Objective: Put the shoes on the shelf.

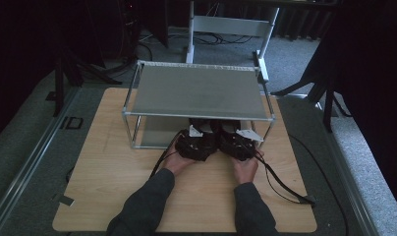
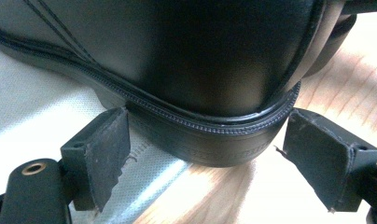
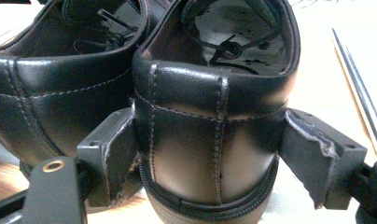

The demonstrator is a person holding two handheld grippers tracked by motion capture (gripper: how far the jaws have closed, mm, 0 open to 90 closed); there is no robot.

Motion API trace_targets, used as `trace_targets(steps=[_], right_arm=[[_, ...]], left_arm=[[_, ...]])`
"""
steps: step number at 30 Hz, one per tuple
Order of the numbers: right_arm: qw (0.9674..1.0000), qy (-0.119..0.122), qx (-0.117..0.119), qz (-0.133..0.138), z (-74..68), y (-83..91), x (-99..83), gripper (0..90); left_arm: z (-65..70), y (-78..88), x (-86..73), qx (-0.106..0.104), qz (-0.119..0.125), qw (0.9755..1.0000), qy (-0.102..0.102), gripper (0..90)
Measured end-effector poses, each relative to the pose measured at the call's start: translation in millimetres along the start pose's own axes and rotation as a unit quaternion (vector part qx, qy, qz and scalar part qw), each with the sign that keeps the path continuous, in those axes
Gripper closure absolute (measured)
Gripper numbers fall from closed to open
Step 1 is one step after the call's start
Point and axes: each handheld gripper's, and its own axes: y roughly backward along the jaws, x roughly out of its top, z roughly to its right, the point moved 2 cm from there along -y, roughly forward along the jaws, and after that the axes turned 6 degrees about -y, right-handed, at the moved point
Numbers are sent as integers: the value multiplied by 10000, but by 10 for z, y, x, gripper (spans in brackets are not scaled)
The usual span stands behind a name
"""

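Two black leather shoes stand side by side, heels toward me, at the front of the rack's lower shelf. My left gripper is open, its pads standing either side of the left shoe's heel with small gaps. My right gripper is open too, straddling the heel of the right shoe with its pads close beside the leather. The left shoe sits right next to it. In the high view both grippers, left and right, reach under the top shelf, which hides most of the shoes.
A two-tier metal rack with grey shelves stands at the back middle of the wooden table. Cables trail from the grippers across the table to the right. Dark stands and a white frame surround the table on the floor.
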Motion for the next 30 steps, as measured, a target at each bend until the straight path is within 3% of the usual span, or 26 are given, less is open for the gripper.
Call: trace_targets(steps=[10, 17, 23, 30], right_arm=[[9999, 63, 86, 98, 15, -6, -16, 226], [10000, 11, 53, -5, 26, 19, 7, 209], [9995, 212, 253, 4, 103, 261, 40, 235], [9989, 186, 365, -214, 279, 559, 2, 277]], left_arm=[[-101, -19, 18, -217, -46, 9994, -268, 161], [-48, -4, -9, -43, 10, 9998, -182, 172], [27, 112, -104, -62, -30, 9998, -165, 182], [102, 394, -290, -114, 66, 9998, -128, 186]])
